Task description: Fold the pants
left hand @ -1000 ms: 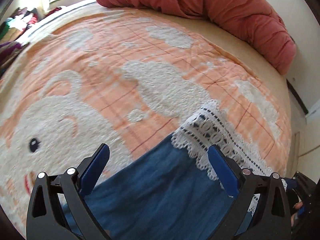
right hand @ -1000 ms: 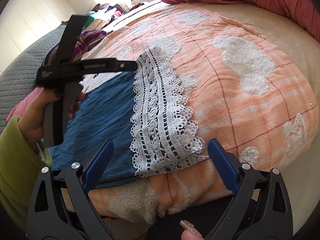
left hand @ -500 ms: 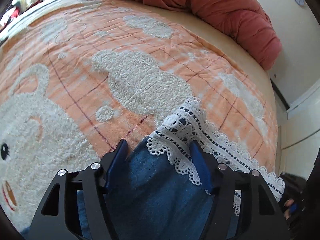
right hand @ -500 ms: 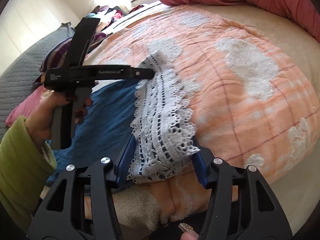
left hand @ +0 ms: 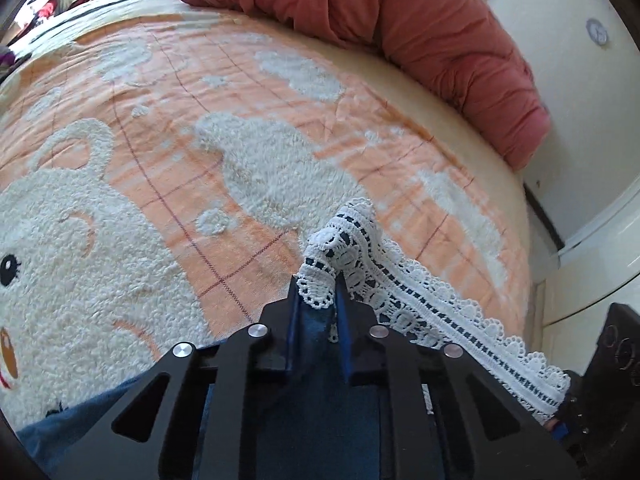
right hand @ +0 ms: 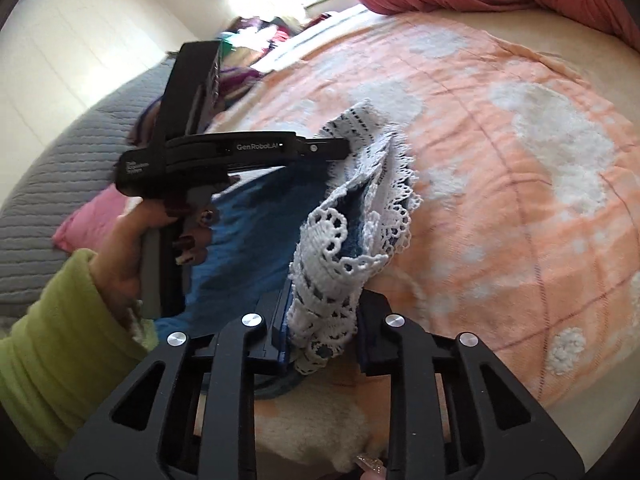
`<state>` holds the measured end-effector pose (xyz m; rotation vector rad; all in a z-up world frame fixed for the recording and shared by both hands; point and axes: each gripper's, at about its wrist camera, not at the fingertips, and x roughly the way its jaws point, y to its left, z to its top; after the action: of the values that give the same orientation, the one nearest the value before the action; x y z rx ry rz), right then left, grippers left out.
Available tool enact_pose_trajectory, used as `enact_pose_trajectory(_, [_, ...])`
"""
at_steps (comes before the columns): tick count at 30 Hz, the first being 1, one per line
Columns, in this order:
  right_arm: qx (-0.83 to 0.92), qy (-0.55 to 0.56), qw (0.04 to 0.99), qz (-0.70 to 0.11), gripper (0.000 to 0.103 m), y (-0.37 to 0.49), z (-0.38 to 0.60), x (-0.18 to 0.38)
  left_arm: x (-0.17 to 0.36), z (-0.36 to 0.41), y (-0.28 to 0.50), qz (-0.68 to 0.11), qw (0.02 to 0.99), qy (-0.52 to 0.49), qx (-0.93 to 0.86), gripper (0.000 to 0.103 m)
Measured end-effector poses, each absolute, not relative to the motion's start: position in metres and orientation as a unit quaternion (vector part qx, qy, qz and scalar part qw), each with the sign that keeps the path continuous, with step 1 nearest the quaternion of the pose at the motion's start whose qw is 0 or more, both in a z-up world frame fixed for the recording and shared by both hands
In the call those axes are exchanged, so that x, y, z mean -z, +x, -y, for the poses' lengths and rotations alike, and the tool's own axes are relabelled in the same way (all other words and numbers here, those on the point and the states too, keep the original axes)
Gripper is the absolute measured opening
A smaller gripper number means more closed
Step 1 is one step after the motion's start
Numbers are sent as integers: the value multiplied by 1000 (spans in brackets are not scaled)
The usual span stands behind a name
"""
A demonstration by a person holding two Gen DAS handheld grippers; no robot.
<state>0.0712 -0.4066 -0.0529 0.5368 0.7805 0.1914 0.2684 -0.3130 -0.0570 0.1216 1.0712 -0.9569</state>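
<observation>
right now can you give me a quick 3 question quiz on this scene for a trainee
1. True or false: the white lace hem of the blue denim pants lies flat on the orange checked blanket with the white fluffy bear.
2. Which part of the pants is between the pads of the right tool? A. lace hem B. waistband C. pocket
3. Fill in: the left tool, whose jaws are closing, pinches the ___ end of the hem as the right wrist view shows it.

Key
1. False: it is bunched and raised between the two tools.
2. A
3. far
</observation>
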Motion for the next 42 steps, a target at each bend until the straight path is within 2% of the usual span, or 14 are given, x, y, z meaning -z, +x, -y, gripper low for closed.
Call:
enact_pose_trajectory(4, [-112,239,900,-347,17,69,395,42,38,289,268,-476,759,21,444,14])
enact_pose_trajectory(9, [-142,160,930,-299,17,58,355,14,10,250,263,-451,771,-5,450,14])
enact_pose_trajectory(16, [-207,71,933,-286,17,65,288,-14,-9,185,258,-431,791,-24,434,15])
enact_pose_trajectory(20, [-236,11,918,-318,17,84,240,-4,-1,142,258,-457,807,-41,371,26])
enact_pose_trajectory(24, [-246,-80,897,-358,17,91,190,19,7,79,256,-465,811,-123,334,36])
enact_pose_trajectory(26, [-249,-136,890,-356,17,85,167,27,10,50,251,-465,813,-157,314,47])
enact_pose_trajectory(30, [-251,-211,881,-341,18,73,140,36,20,-1,239,-446,810,-239,297,50])
enact_pose_trajectory(31, [-252,-223,878,-340,19,70,136,39,25,-11,237,-438,808,-260,296,55])
enact_pose_trajectory(32, [-255,-233,875,-340,21,68,132,43,28,-18,235,-433,807,-273,294,62])
enact_pose_trajectory(33, [-254,-241,873,-339,22,66,131,45,35,-27,233,-429,805,-291,289,64])
enact_pose_trajectory(36, [-272,-242,870,-333,35,52,132,50,48,-32,240,-443,799,-296,278,64])
enact_pose_trajectory(38, [-293,-220,871,-328,48,51,137,45,49,-29,244,-446,796,-298,281,64])
enact_pose_trajectory(40, [-320,-174,875,-320,55,47,153,32,49,-22,247,-449,793,-292,290,66])
enact_pose_trajectory(42, [-335,-118,881,-314,61,45,169,20,49,-14,250,-456,792,-280,295,72])
